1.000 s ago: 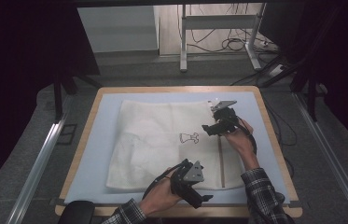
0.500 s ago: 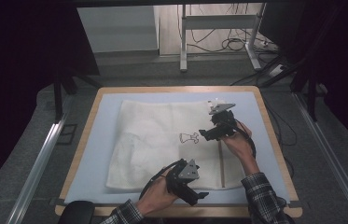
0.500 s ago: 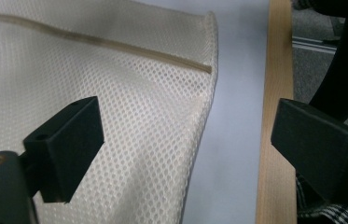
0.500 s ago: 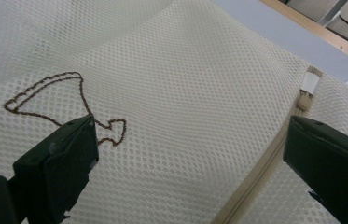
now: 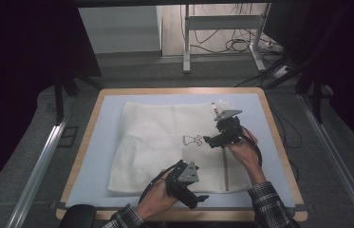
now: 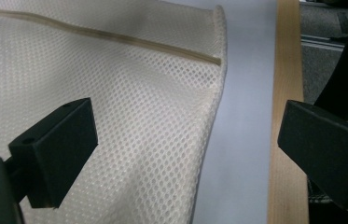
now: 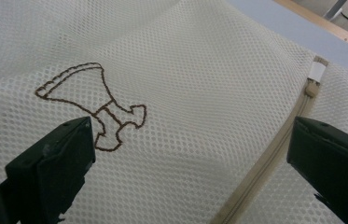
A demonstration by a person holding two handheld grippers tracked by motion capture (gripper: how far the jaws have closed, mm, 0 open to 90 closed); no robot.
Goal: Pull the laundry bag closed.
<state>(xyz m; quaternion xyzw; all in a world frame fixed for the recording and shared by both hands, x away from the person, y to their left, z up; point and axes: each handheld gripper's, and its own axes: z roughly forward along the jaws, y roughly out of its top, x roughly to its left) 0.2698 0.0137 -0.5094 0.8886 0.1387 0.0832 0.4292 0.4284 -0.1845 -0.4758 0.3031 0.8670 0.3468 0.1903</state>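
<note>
1. The mesh bag point(image 5: 165, 142) was cream-white, with a fine honeycomb of small holes all over.
2. Its stitched emblem point(image 7: 92, 105) was a dark brown outline, unfilled.
3. The zipper point(image 7: 265, 163) was beige, a shade darker than the mesh, with a white tab at its end.
4. The mat point(image 5: 98, 152) under the bag was pale blue, plain.
5. The table point(image 5: 279, 142) rim was light natural wood.
6. Both the left gripper point(image 5: 202, 198) and the right gripper point(image 5: 208, 140) were matte black, each with a grey plate on top.
7. The sleeves point(image 5: 269, 202) were a dark plaid with light check lines.
8. The floor point(image 5: 32, 142) was dark grey.
</note>
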